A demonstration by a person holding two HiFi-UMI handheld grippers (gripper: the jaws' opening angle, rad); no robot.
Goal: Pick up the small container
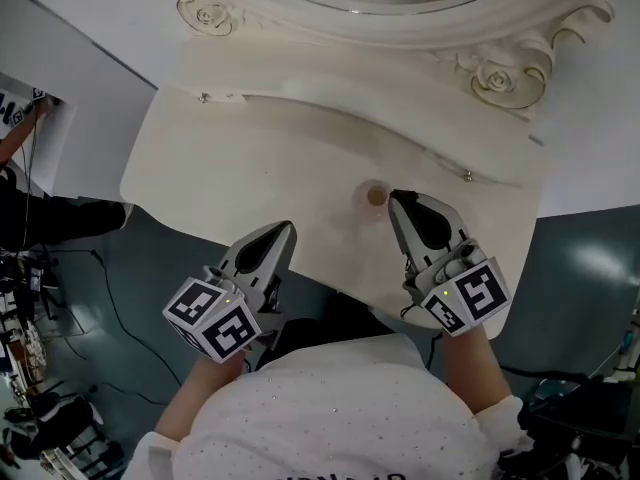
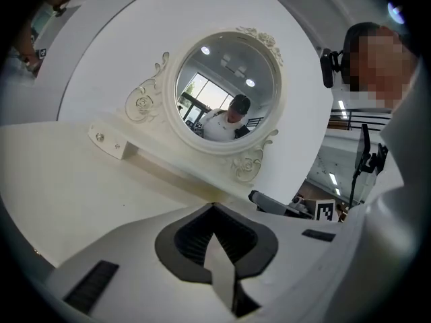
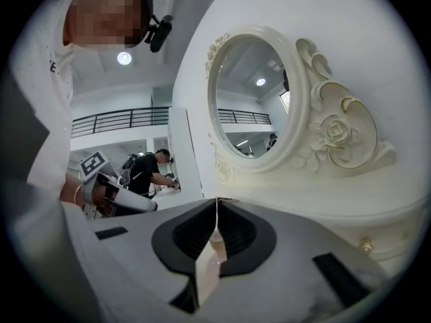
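Observation:
The small container [image 1: 375, 196] is a pale pink round pot with a tan top, standing on the cream dressing table [image 1: 250, 158]. My right gripper [image 1: 393, 196] is shut, and its tip sits right beside the pot's right side; whether it touches, I cannot tell. In the right gripper view the jaws of the right gripper [image 3: 217, 200] meet at the tip, and a pinkish shape [image 3: 214, 244] shows low through the slit between them. My left gripper [image 1: 285, 228] hangs over the table's front edge, left of the pot, shut on nothing. The left gripper [image 2: 214, 208] faces the mirror.
A carved oval mirror frame [image 1: 400, 18] stands along the table's back. Small drawer knobs [image 1: 467, 175] sit on the raised shelf. Dark floor lies below the table's curved front edge. A person's arm [image 1: 20, 138] and cables show at far left.

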